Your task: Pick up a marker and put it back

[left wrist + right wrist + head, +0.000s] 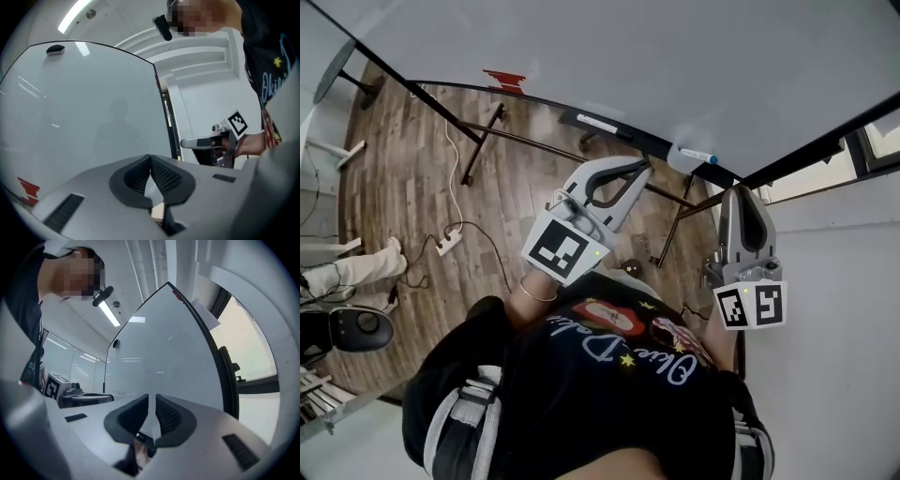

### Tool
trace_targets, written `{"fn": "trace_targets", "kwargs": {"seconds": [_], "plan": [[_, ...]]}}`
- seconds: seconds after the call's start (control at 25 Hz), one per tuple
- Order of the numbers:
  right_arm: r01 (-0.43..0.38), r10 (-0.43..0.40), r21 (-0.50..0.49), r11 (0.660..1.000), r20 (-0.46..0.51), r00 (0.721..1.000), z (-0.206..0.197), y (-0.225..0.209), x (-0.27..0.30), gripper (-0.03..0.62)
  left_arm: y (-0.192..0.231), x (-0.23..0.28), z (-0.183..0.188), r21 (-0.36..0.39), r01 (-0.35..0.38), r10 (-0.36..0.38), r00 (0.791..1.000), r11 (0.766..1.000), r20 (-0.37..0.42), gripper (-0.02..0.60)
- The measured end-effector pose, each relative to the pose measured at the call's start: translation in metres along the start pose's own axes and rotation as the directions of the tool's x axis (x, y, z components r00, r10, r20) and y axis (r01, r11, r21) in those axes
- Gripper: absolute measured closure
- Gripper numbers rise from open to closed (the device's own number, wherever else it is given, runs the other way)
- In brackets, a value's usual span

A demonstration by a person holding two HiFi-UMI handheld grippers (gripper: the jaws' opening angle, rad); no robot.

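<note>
Marker: a white marker with a blue cap (698, 156) is laid on the dark whiteboard ledge (652, 142), upper right of middle.
Left hand-held gripper (150, 158): jaws pressed together, nothing held.
Right hand-held gripper (151, 401): narrow gap kept, nothing held.

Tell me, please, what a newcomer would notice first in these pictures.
The big whiteboard fills the head view's upper part, with a blue-capped marker lying along its lower edge. Just below, the left gripper, jaws together, and the right gripper, jaws slightly apart, point at the board, both empty.
</note>
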State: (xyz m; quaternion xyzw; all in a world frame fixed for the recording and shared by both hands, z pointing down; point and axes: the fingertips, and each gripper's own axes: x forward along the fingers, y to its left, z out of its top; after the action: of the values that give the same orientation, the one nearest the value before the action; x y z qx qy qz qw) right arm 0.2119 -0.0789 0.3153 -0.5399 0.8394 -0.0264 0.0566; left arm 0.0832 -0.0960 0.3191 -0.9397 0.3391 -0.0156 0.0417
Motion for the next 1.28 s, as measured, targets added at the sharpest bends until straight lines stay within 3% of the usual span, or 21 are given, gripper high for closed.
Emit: {"fn": "trace_targets", "kwargs": {"seconds": [0.24,0.44,0.76,1.28], "plan": [[-0.011,0.011,-0.004,1.0,-0.042,0.999,-0.013,-0.009,0.008,0.54,0.003,0.003,-0.002,-0.001,-0.025,0.025,1.0,1.0,-0.007,0.578],[-0.015,0.011,-0.035,0.999,-0.106,0.994,-0.031,-0.012,0.026,0.503,0.008,0.017,-0.005,0.002,-0.003,0.003,1.0,1.0,-0.009,0.578],[0.022,-0.03,-0.043,0.999,-0.184,0.983,-0.059,-0.021,0.052,0.479,0.022,0.036,-0.006,0.014,0.045,-0.045,0.999,0.999,-0.007,0.578],[0.072,-0.081,-0.039,0.997,-0.291,0.953,-0.099,-0.045,0.071,0.464,0.049,0.045,-0.018,-0.012,0.038,-0.039,0.998,0.999,-0.045,0.578]]}}
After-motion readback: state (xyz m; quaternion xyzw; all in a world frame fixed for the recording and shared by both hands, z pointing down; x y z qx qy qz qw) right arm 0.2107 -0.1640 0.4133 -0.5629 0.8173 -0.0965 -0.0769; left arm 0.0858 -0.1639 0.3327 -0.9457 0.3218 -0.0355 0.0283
